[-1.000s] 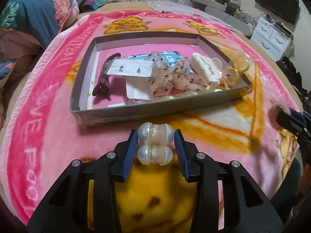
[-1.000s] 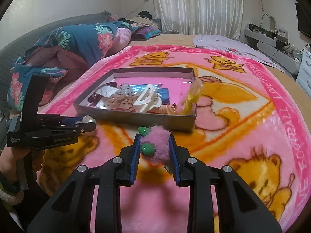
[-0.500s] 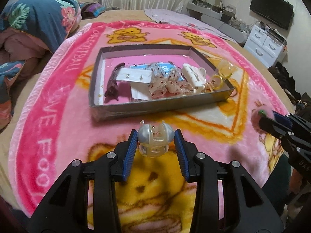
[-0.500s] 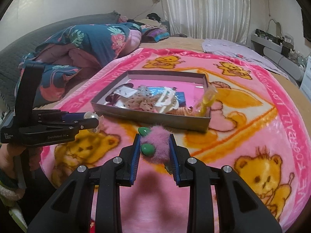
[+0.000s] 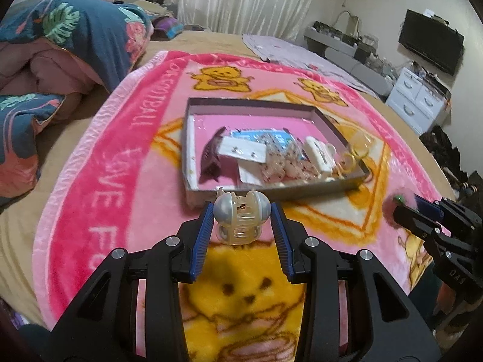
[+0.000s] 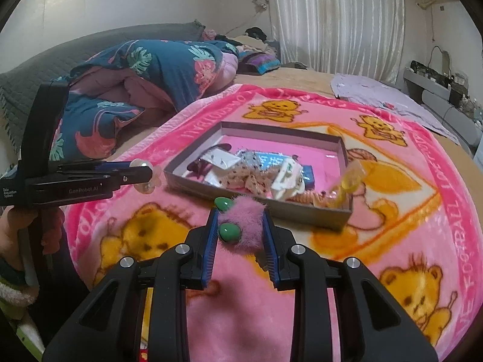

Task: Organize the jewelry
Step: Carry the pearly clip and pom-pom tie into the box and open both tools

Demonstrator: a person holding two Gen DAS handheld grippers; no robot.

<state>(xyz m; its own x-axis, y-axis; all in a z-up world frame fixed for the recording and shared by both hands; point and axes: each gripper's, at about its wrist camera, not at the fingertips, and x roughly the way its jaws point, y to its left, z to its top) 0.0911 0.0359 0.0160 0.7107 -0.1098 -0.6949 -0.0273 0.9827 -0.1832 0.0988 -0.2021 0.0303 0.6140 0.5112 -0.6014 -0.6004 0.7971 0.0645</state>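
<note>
left gripper: pinches a clear pearl hair claw between its blue pads; the claw stands upright in the grip, teeth pointing up and away, clear of the blanket.
right gripper: pressed onto a fuzzy pink hair clip with two green beads on its left side; the clip also hangs free of the blanket.
blanket: pink with yellow bears, spread under both tools; no loose jewelry shows on the part nearest the grippers.
box: shallow grey tray, straight ahead of both grippers and lower; its near wall faces the left gripper almost square-on, its long axis running left to right in the left wrist view.
which hand is nearer: the left gripper looks closer to the near wall, lined up with the box's near-left corner; the right gripper sits off toward the box's right end and, as I judge it, a little farther back.
box contents: a dark brown claw clip at the left, earring cards and a spotted bow in the middle, a white claw clip and yellow rings at the right.
open space in box: the far half of the pink floor is bare.
coming move, as I judge it: each piece must travel forward over the near wall, then down; the left has its shortest path to the left end.
</note>
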